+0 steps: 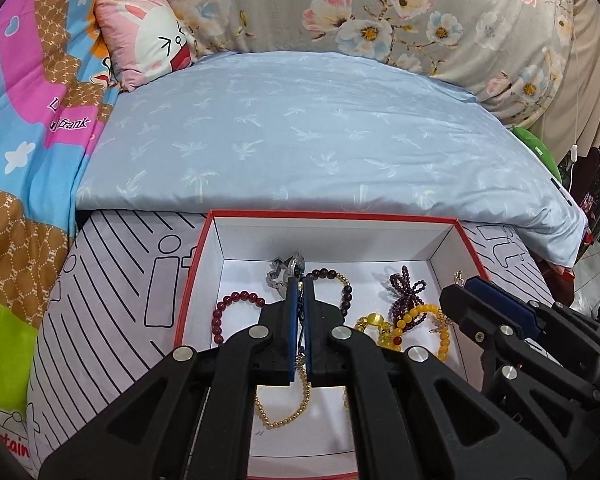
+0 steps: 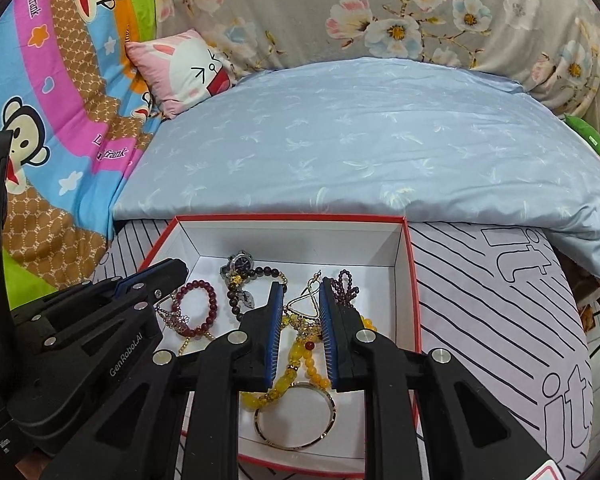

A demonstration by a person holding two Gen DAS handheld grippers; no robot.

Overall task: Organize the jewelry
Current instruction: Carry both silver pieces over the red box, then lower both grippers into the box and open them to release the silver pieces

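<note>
Sorting jewelry in box point(image 1: 204, 240) | left gripper point(image 1: 300, 292) pinching thin cord point(image 1: 301, 312) | right gripper point(image 2: 298, 300) spread over yellow beads point(image 2: 296, 356) | strands light, limp, slippery; grip mid-strand.

I see a red-rimmed white box point(image 2: 408, 280) lying open. Inside lie a maroon bead bracelet point(image 2: 194, 306), yellow beads point(image 2: 296, 364), a gold bangle point(image 2: 296, 418) and a watch point(image 2: 240, 266).

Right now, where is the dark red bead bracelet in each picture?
Left wrist view: the dark red bead bracelet lies in the box's left part, just left of the left gripper.
Right wrist view: it lies left of centre in the box, between the two grippers.
Shared landmark: the red-edged box holding the jewelry.
</note>
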